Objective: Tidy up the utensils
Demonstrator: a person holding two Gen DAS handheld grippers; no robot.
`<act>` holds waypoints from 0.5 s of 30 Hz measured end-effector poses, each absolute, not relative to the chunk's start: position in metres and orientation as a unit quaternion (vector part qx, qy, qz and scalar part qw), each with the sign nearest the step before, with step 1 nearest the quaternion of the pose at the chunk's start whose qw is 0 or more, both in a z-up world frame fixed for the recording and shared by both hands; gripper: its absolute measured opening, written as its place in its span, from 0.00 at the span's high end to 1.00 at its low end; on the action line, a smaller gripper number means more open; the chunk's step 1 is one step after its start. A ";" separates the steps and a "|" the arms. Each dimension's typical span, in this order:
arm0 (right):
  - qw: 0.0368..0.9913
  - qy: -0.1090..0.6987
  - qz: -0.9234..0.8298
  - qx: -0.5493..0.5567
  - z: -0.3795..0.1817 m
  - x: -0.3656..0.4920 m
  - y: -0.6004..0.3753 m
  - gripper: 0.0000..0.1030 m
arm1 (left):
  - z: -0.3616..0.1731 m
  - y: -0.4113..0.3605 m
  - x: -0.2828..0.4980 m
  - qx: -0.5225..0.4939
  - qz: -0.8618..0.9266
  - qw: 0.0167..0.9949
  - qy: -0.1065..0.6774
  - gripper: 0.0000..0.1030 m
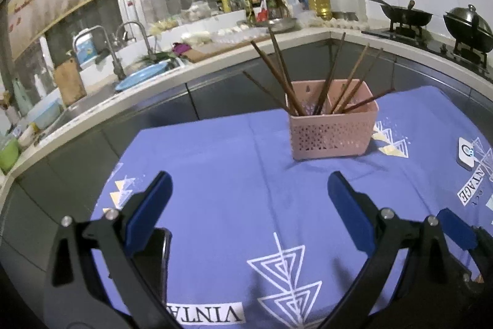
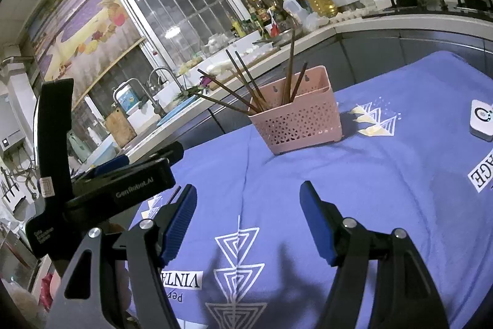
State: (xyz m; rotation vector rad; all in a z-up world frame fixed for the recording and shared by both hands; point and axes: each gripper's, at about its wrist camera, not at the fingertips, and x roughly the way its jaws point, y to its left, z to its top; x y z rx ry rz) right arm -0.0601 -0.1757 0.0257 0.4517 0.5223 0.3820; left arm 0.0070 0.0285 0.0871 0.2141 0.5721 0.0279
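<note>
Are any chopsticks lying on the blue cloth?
No, every chopstick seen stands inside the pink basket; the cloth around it is bare.

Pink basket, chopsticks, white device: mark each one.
Pink basket (image 1: 334,133), left wrist view, perforated front wall.
Chopsticks (image 1: 329,79), left wrist view, mid-shaft.
White device (image 2: 481,120), right wrist view, top face.

Pink perforated utensil basket (image 1: 333,125), upright on the blue-clothed tabletop (image 1: 215,174), right of centre in the left-wrist frame. Dark brown chopsticks (image 1: 331,76) stand inside it, leaning and fanning outward, tips above its rim.
</note>
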 end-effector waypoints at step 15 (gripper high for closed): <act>0.931 0.231 0.169 0.227 0.038 -0.057 -0.194 0.29 | 0.093 0.022 -0.001 0.099 -0.012 0.960 0.261 0.06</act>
